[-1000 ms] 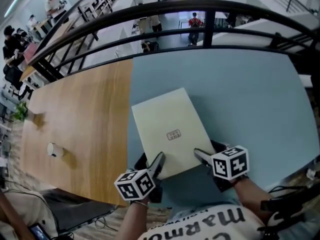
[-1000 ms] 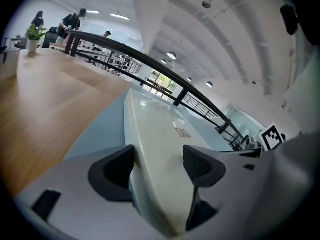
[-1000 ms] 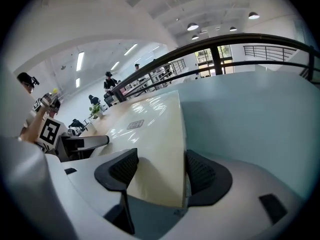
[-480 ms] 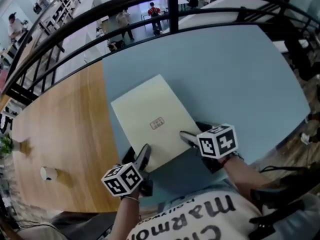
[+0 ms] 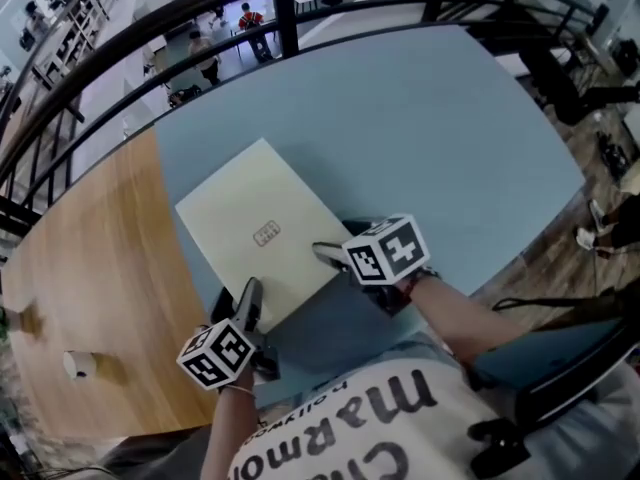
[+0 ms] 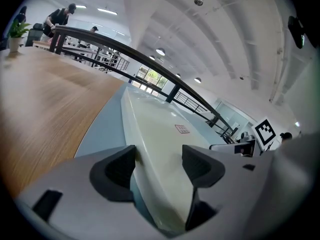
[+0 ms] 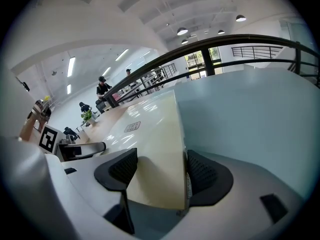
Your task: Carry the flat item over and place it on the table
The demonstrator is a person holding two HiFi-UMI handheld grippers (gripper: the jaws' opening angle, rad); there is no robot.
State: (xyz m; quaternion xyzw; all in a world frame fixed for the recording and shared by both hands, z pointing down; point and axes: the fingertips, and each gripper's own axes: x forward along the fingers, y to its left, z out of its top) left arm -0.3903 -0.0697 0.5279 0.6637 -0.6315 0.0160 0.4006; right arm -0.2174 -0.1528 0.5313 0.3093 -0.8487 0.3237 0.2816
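Note:
A flat cream box (image 5: 255,233) with a small printed label lies over the blue-grey table (image 5: 430,118), held at its near edge by both grippers. My left gripper (image 5: 250,303) is shut on the box's near left corner; in the left gripper view the box (image 6: 165,134) runs between both pads of that gripper (image 6: 157,166). My right gripper (image 5: 330,256) is shut on the near right corner, and the right gripper view shows the box's edge (image 7: 150,134) clamped inside that gripper (image 7: 161,169). Whether the far end rests on the table I cannot tell.
A wooden table (image 5: 90,268) joins the blue-grey one on the left, with a small white cup (image 5: 78,364) on it. A dark curved railing (image 5: 150,28) runs along the far side, with people on a lower floor beyond. A black chair (image 5: 560,368) stands at the right.
In the head view the box and both grippers have shifted left and up, and the box has turned a little. Both grippers keep their hold on its near corners.

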